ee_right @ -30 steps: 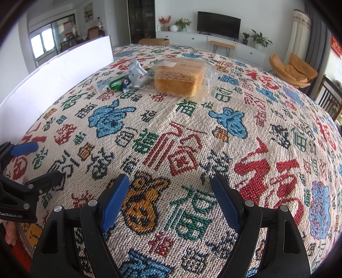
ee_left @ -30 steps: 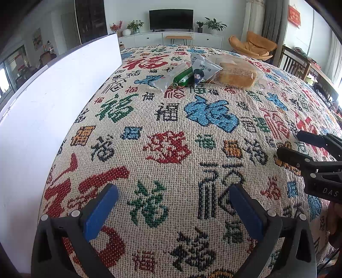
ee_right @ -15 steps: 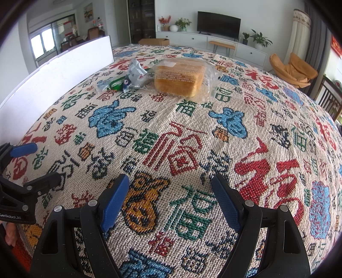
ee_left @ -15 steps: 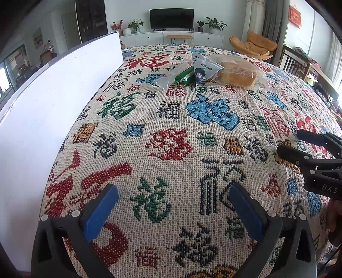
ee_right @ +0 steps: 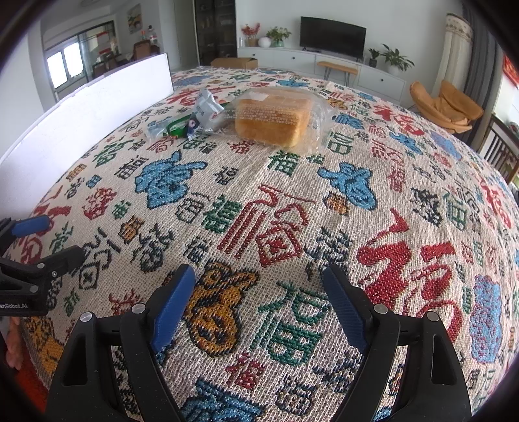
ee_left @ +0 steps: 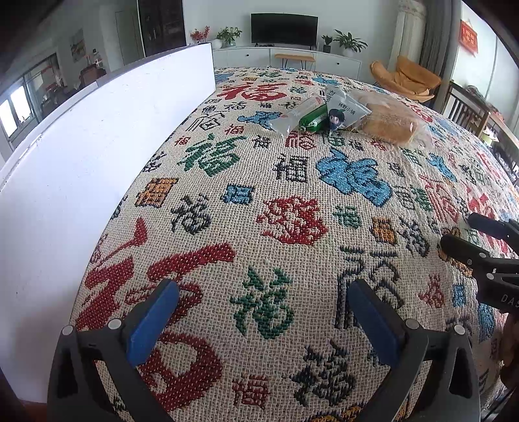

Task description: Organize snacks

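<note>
Woven cloth covered in red, blue and green characters (ee_left: 292, 220) spreads over the whole table in the left wrist view, with a tall white board (ee_left: 97, 155) standing along its edge from nine to eleven o'clock and a dark television (ee_left: 284, 29) on a low cabinet at twelve; the left gripper (ee_left: 264, 319) hovers low at six o'clock with its blue-padded fingers (ee_left: 152, 323) wide apart and nothing between them, while the snacks lie well apart from it toward one o'clock: a clear packet (ee_left: 296, 115) touching a green sausage-shaped pack (ee_left: 313, 118), a small pouch with a cartoon face (ee_left: 343, 112) leaning on that, and a bagged loaf of bread (ee_left: 387, 121) just beside the pouch; the right gripper (ee_left: 486, 246) pokes in at three o'clock, seen side-on. Over in the right wrist view the same cloth (ee_right: 324, 201) fills the frame, the right gripper (ee_right: 259, 308) sits at six o'clock with its fingers (ee_right: 172, 308) spread and empty, the bread (ee_right: 275, 118) rests at twelve o'clock with the pouch (ee_right: 207, 108) and green pack (ee_right: 176, 128) bunched at its eleven o'clock side, the white board (ee_right: 84, 123) runs along ten o'clock, and the left gripper (ee_right: 48, 240) shows at nine o'clock, fingers parted
</note>
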The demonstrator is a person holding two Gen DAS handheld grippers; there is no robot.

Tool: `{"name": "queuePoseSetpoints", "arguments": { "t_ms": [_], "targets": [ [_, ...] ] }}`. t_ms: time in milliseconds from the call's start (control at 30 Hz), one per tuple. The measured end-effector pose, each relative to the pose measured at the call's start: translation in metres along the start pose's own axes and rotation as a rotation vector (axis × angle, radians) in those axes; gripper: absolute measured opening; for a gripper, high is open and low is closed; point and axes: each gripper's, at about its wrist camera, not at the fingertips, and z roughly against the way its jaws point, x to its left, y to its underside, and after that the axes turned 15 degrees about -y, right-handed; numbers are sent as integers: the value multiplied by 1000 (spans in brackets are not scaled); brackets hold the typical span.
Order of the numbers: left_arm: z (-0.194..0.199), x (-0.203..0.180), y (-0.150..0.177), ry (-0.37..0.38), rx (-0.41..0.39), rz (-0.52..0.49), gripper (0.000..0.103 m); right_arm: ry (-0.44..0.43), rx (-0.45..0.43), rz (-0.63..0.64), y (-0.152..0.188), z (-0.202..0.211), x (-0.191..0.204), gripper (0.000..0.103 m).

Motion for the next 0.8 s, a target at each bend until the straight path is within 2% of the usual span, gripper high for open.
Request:
{"name": "queuePoseSetpoints", "arguments": {
  "t_ms": [133,267,333,467,600,633,700,733,767,800],
  "targets": [
    [1,0,1,-1,-2,1,103,-39,39,10,-21,-4,0,84],
    [2,-1,2,-3,-7,4,103,-48,-28,105,-68,2,11,84],
    [2,-1,1,-4,-11,6,103,-58,-34,181,-98,-2,20,84],
    [1,-1,-1,-3,-16,9,103,-64,50,319,-148,-32,38,82],
    [0,-1,-1,-3,-16,9,103,-68,138,347,-176,-73,47,81],
    [0,-1,-1,-3,-16,9,103,-66,158,353,-177,-82,49,80],
    [0,-1,-1,-3,-16,9,103,-68,203,363,-178,-100,51,68],
    [0,-1,-1,-3,-16,10,103,-68,232,362,-178,-108,51,57],
    [0,-1,-1,-3,-16,10,103,-62,264,356,-177,-115,50,56],
    [0,-1,-1,-3,-16,10,103,-75,251,344,-178,-114,48,55]
  ]
}}
